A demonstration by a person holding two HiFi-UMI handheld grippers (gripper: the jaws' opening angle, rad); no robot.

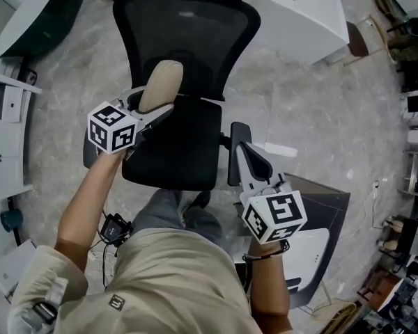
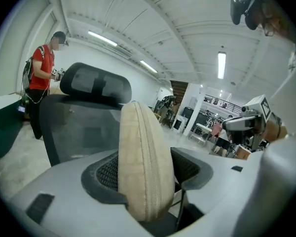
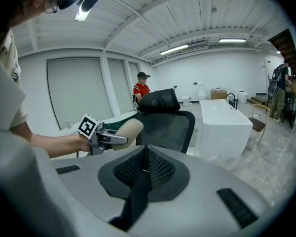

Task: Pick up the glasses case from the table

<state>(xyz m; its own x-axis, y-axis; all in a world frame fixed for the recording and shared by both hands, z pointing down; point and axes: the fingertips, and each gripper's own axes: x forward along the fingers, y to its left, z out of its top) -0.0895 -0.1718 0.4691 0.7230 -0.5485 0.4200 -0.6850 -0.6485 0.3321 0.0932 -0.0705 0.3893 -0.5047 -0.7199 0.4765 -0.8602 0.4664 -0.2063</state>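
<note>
Head view: the left hand-held gripper (image 1: 152, 103) grips the glasses case (image 1: 160, 83), a beige, oval, fabric-covered case, in the air over the black office chair (image 1: 188, 40), above the rear left part of the seat and just in front of the mesh backrest. The case's rounded end projects beyond the jaw tips toward the backrest. The left gripper view confirms the grip. The case stands on edge between the two ribbed pads, its zip seam faces the camera, and the jaws stand wide apart with a pad against each flat side. The right hand-held gripper (image 1: 242, 152) hangs over the right edge of the same chair's seat, by the armrest. In the right gripper view its jaws are closed on each other, pad to pad, with nothing between them. That view also shows the left hand-held gripper and the case to the left of the chair's backrest, with the headrest above them. The chair stands on a grey marbled floor (image 1: 313, 110). A white block-shaped unit (image 1: 303, 12) stands on the floor beyond the chair, to its right. A person in a red shirt (image 2: 42, 73) stands behind the chair, well apart from it.
</note>
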